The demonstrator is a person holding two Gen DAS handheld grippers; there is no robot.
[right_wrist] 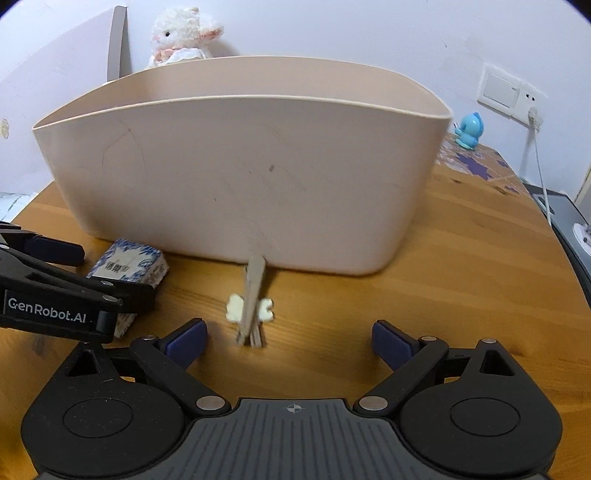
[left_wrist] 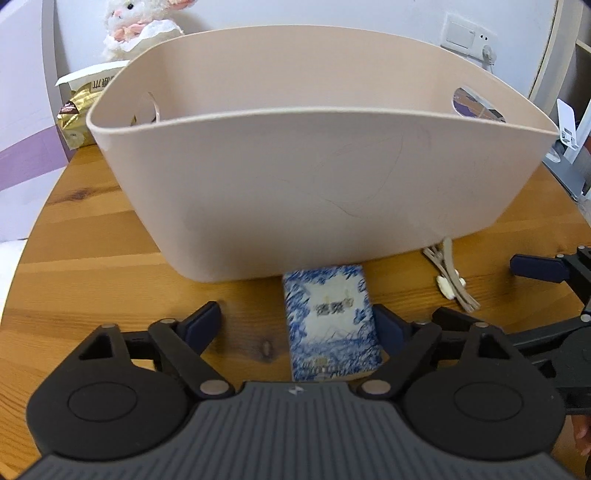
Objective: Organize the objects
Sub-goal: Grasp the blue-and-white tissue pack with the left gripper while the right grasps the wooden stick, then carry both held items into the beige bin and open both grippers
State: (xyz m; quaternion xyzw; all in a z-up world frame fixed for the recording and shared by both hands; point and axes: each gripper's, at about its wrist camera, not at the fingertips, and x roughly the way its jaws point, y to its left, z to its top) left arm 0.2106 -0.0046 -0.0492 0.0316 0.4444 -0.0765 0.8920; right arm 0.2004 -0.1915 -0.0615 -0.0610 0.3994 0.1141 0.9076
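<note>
Wood counter: carries a beige bin with a blue-and-white box and a tan hair clip lying in front of it.
Box: flat on the counter, its far end touching or just short of the bin's base; it lies between the left gripper's fingers, close beside the right-hand one.
Left fingers: spread wide, gripping nothing.
Clip: just beside the bin wall, right of the box, with a cream bow across it.
Right gripper: low over the counter just before the clip; fingers wide open, empty.
Behind the bin: plush toy, gold snack bag, blue figurine.
</note>
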